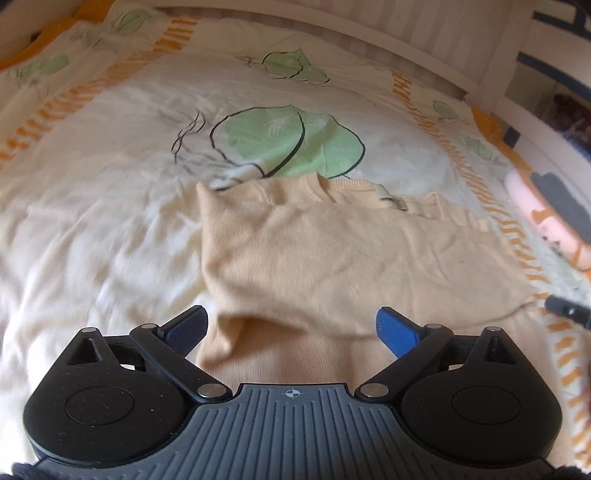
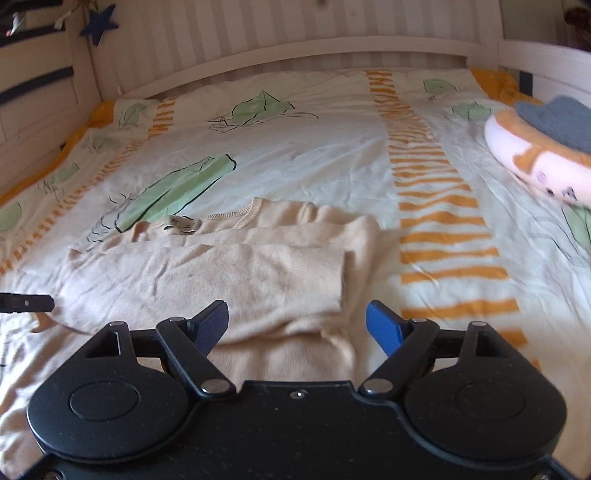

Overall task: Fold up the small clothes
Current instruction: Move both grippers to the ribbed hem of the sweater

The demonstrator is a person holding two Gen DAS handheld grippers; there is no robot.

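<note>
Beige sweater on bedspread ahead of both spread, empty tongs

The bed bears a beige sweater and plush toy.

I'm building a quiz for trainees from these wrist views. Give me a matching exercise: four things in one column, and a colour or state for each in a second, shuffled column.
Things:
1. sweater
2. plush toy
3. star decoration
4. right gripper

States:
A. dark blue, hanging at the bed frame
B. open, holding nothing
C. beige, partly folded on the bed cover
D. pink and orange with a grey hat, at the bed's right edge

Pairs: 1-C, 2-D, 3-A, 4-B
</note>
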